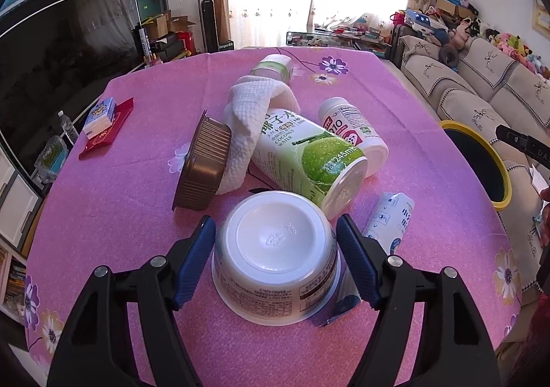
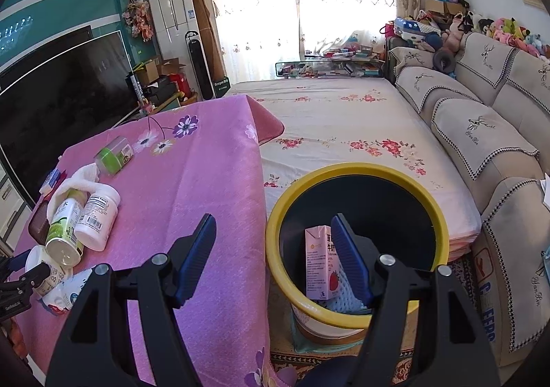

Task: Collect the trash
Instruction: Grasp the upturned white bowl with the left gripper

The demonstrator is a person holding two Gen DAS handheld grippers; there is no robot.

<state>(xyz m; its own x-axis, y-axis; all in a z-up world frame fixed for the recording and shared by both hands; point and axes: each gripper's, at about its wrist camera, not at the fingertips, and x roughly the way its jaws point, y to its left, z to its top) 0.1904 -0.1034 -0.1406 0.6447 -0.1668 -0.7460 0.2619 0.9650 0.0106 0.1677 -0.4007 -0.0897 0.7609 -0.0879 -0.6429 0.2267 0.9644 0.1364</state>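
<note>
Pink tablecloth (image 1: 137,215), upturned white cup (image 1: 275,256)

Left gripper (image 1: 275,242) fingers spread wide, pointing forward and down, right gripper (image 2: 273,242) likewise agape, empty

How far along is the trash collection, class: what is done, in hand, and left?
Done: a pink carton lies in the bin; the right gripper is open above it. In hand: the left gripper straddles an upturned cup, jaws open. Left: can, bottle, foil tray, cloth.
</note>
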